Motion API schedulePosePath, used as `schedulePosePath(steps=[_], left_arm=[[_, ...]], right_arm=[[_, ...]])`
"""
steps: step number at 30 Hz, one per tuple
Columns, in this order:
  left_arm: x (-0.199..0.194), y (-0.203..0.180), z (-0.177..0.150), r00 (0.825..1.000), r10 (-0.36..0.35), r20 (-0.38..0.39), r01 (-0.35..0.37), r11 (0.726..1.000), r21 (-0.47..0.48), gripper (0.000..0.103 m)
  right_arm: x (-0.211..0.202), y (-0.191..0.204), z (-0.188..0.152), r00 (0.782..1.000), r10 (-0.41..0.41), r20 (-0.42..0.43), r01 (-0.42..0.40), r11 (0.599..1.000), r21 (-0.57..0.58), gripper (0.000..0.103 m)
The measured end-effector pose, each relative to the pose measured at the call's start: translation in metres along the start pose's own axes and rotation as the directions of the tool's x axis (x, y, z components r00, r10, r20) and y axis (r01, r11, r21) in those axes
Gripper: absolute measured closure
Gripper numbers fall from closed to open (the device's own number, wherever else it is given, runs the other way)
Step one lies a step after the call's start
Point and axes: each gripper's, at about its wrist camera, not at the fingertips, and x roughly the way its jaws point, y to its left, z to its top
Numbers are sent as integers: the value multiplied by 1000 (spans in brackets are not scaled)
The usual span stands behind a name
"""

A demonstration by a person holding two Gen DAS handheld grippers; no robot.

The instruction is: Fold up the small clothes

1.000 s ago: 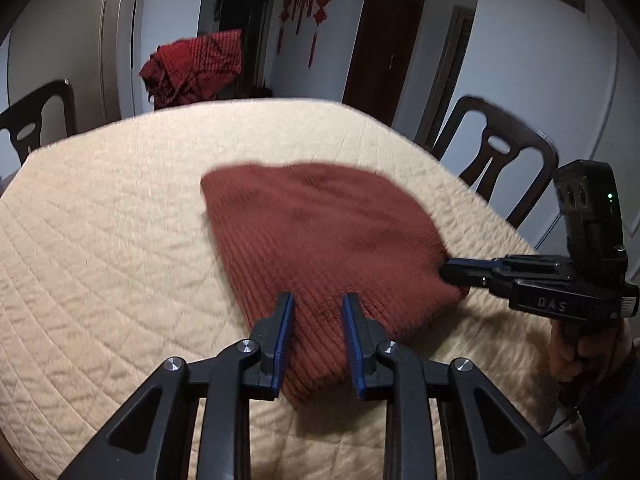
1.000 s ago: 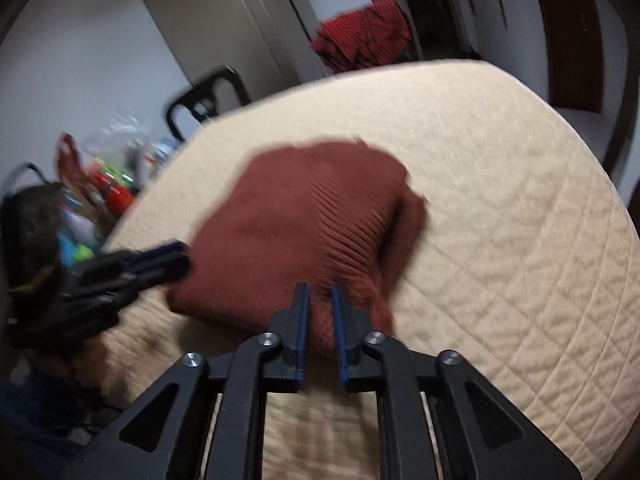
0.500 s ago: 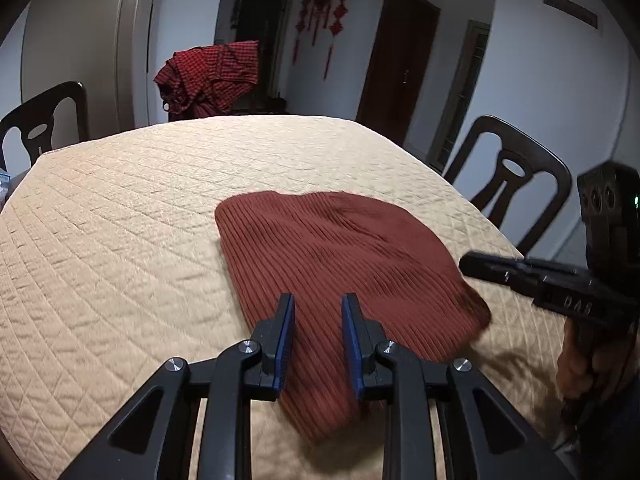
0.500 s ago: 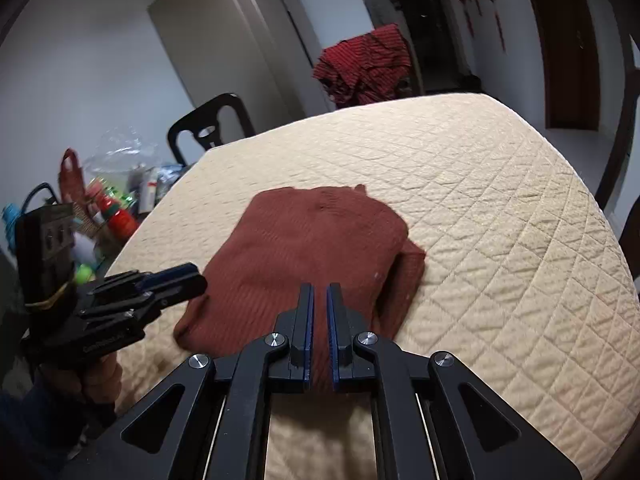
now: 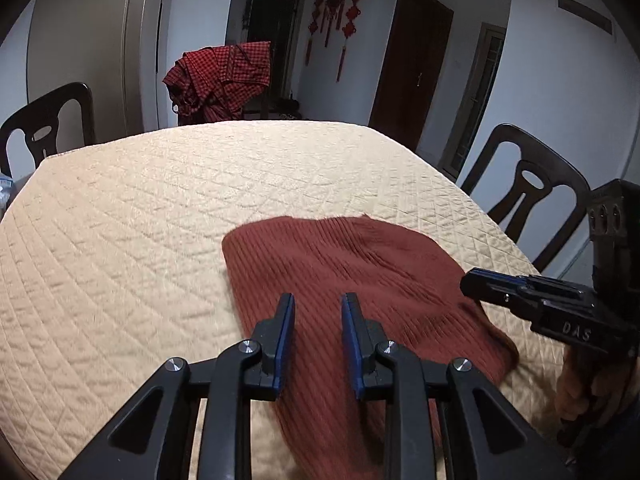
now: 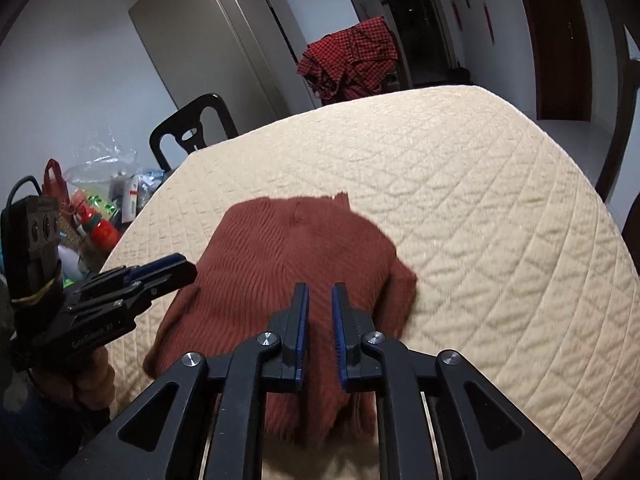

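Lying flat on the quilted table cover (image 5: 120, 220), near the front edge, the red-brown knitted garment (image 5: 340, 264) looks already folded, so I judge this fold is finished. The next move probably calls for one more fold or for smoothing. The left gripper (image 5: 317, 306) hangs above the cloth, jaws narrowly apart, holding nothing. The right gripper (image 6: 320, 300) has just been opening a little; nothing is between its jaws.

Both tongs, left tongs (image 5: 317, 308) and right tongs (image 6: 320, 300), are matte black linkage frames with silver pivot screws and blue-lined finger pads (image 5: 287, 320), each carrying a boxy black camera block, white lettering on the side bodies, black cable trailing off left unit.
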Motion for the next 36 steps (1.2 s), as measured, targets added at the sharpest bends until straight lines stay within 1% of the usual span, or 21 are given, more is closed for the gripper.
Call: schedulePosePath(steps=[4,7,12,14,15,16,17,18,21,26,32,36], left_arm=[[22,-4,-6,998,41,-54,-40,999,9,76],[22,-6,-10,998,51,-40,-50,999,13,76],[19,-5,-9,998,48,-43,-48,999,9,76],[13,-4,-8,998,48,-37,-48,999,7,75],[10,-3,-6,998,46,-35,-46,999,2,72],[6,-1,-5,999,44,-29,-44,999,-4,69],[3,0,-5,999,44,-20,-44,999,-9,63],[-1,2,-5,999,47,-11,-47,999,-14,58],[-8,8,-7,998,60,3,-60,998,-32,56],[-6,19,-13,997,69,-18,-70,995,-72,56],[-13,20,-20,997,71,-7,-72,994,-87,56],[-10,21,-24,997,72,-23,-74,993,-94,55]], right_arm=[[18,-9,-3,999,-23,-43,23,1000,7,91],[17,-14,-7,1000,-5,-25,6,1000,19,90],[11,-14,-6,1000,-4,-30,4,1000,28,89],[5,-13,-6,1000,-2,-24,3,999,32,86],[1,-13,-7,1000,-2,-17,3,999,34,81],[-3,-14,-8,1000,-5,-7,5,999,39,70],[-6,-15,-8,1000,-8,1,8,999,46,63],[-10,-17,-9,1000,-8,9,8,998,59,53],[-14,-26,-12,1000,15,14,-16,994,107,52],[-8,-35,-16,1000,7,-20,-4,988,152,52],[-22,-25,-15,999,31,30,-35,991,131,52],[-29,-19,-17,998,51,42,-56,991,120,52]])
